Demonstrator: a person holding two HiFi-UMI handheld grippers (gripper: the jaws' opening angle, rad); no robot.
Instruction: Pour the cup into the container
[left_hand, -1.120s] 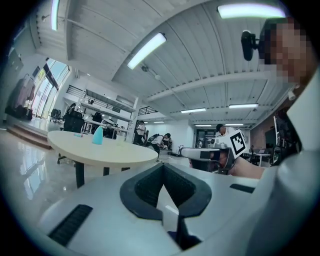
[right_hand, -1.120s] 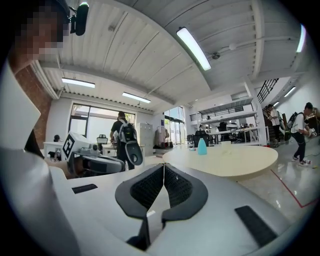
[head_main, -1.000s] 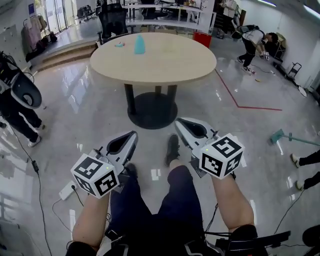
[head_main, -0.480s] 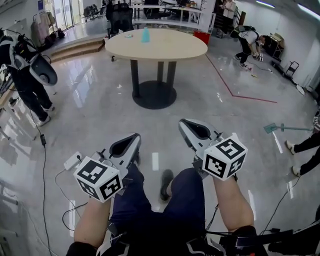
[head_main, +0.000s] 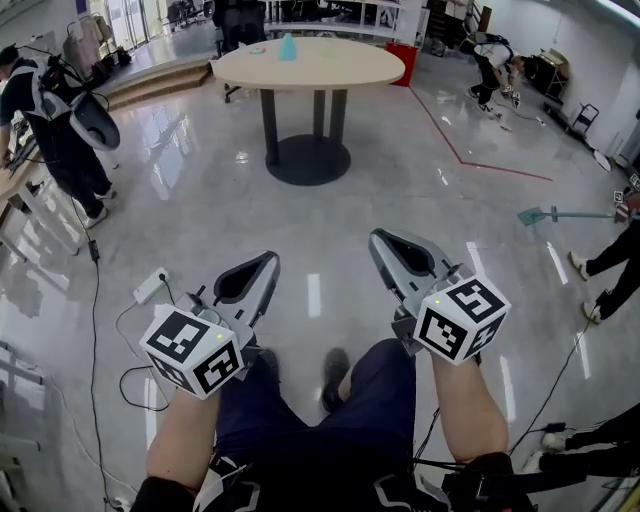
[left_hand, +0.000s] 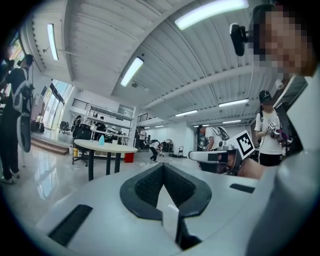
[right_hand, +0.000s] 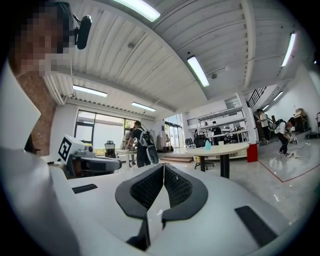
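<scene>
The round beige table (head_main: 310, 62) stands far ahead across the shiny floor. On it is a light blue cup (head_main: 288, 47) with a small pale item (head_main: 257, 49) beside it, too small to tell what. The table (left_hand: 105, 146) and cup (left_hand: 101, 140) also show in the left gripper view, and the table (right_hand: 225, 148) and cup (right_hand: 207, 144) in the right gripper view. My left gripper (head_main: 268, 258) (left_hand: 163, 165) and right gripper (head_main: 378, 236) (right_hand: 163, 165) point level toward the table, side by side above my legs. Both are shut and hold nothing.
A person with a backpack (head_main: 60, 110) stands at the left by a desk. A power strip (head_main: 150, 287) and cables lie on the floor at my left. A red box (head_main: 403, 50), a bent-over person (head_main: 495, 65) and a floor tool (head_main: 560, 213) are at the right.
The table has drawn farther away and smaller in the head view as I moved back from it. Both grippers stayed shut and side by side.
</scene>
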